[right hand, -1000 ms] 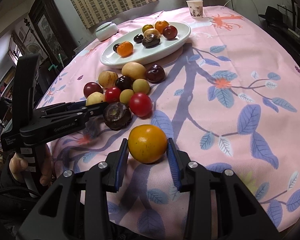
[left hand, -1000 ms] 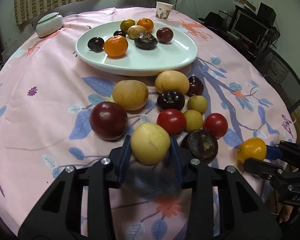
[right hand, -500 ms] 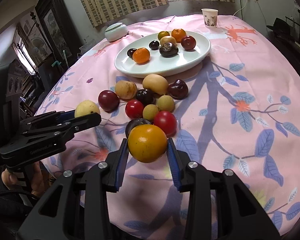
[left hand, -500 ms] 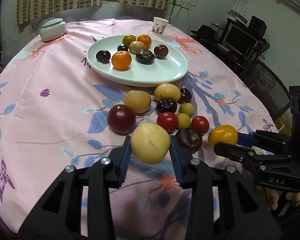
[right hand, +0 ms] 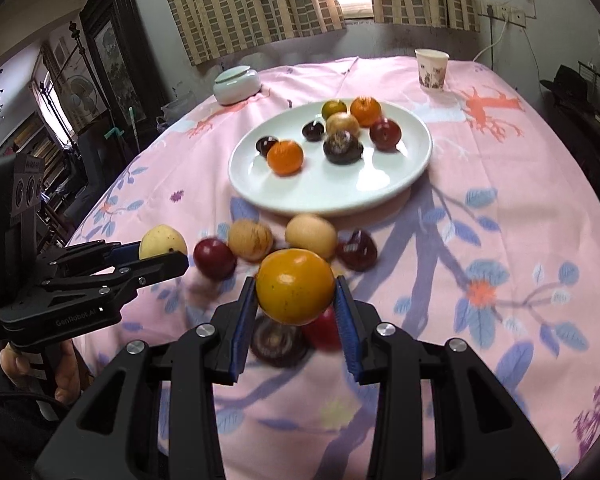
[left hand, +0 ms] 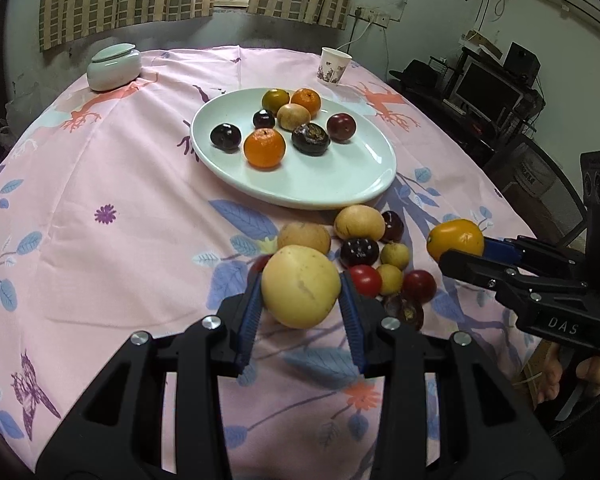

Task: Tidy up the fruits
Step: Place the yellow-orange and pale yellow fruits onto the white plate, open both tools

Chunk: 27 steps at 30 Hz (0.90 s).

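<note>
My left gripper [left hand: 300, 300] is shut on a pale yellow fruit [left hand: 300, 286], held above the pink tablecloth; the same fruit [right hand: 162, 242] shows at the left in the right wrist view. My right gripper [right hand: 296, 300] is shut on an orange-yellow fruit [right hand: 295, 285], also seen at the right of the left wrist view [left hand: 455, 239]. A white oval plate [left hand: 340, 188] beyond holds several fruits: oranges, dark plums and a brown one. A loose cluster of fruits [left hand: 360, 236] lies on the cloth between the plate and both grippers.
A white lidded jar [left hand: 114, 66] and a paper cup [left hand: 334, 66] stand at the table's far side. A person's hand [right hand: 66, 376] holds the left gripper's handle. Shelves, a monitor and a chair flank the round table.
Both grippers have risen and drawn back with their fruits still held. The plate and the loose fruits now look farther off, and more of the room shows.
</note>
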Tool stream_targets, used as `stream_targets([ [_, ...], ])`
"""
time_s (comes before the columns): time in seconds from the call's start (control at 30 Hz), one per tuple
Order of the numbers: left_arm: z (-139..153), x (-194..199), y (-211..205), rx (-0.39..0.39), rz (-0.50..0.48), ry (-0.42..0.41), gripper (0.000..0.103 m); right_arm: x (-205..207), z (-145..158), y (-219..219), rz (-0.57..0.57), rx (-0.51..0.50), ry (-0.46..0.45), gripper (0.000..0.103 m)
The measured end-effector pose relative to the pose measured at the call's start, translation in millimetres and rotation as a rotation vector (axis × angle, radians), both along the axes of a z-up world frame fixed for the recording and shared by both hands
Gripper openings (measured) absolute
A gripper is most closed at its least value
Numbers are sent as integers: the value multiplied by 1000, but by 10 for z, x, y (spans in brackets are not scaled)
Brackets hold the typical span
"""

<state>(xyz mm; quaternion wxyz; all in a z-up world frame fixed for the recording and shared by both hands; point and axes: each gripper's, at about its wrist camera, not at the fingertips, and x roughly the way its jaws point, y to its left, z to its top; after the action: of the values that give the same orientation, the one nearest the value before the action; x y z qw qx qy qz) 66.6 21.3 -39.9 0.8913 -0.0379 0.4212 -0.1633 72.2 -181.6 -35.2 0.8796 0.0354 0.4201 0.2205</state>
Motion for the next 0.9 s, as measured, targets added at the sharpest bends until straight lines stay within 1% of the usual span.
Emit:
stream_targets([
  [0.1, 161, 298, 37, 31, 6, -19, 38, 283, 175, 23, 15, -28, -33, 39],
  [0.2, 312, 713, 43, 76, 19, -40, 39, 617, 345, 84, 34, -40, -55, 39],
  [0.27, 367, 1034, 44, 76, 27, -30, 39, 867, 406, 156, 47, -42, -66, 39],
  [0.33, 361, 1378, 37, 79, 31, -5, 39, 1143, 411, 277, 71, -48, -70, 39],
  [0.4, 307, 1694, 30, 84, 43, 20, 39, 1392, 345, 382, 74, -64, -59, 39],
  [0.47, 206, 1963, 23, 82, 51, 59, 39, 1668, 193, 477, 79, -84, -23, 39],
  [0.57, 84, 2237, 42, 57, 65, 105, 39, 1959, -24, 541, 87, -78, 36, 39],
  [0.67, 2, 2375, 44, 51, 75, 124, 39, 2105, -177, 576, 96, -67, 83, 39],
  [0.83, -101, 2501, 34, 61, 85, 146, 39, 2175, -257, 639, 101, -67, 90, 39],
  [0.87, -116, 2521, 42, 60, 93, 153, 40, 2177, -263, 649, 97, -75, 87, 43],
  [0.9, -121, 2535, 51, 54, 101, 155, 45, 2175, -261, 653, 87, -91, 78, 64],
])
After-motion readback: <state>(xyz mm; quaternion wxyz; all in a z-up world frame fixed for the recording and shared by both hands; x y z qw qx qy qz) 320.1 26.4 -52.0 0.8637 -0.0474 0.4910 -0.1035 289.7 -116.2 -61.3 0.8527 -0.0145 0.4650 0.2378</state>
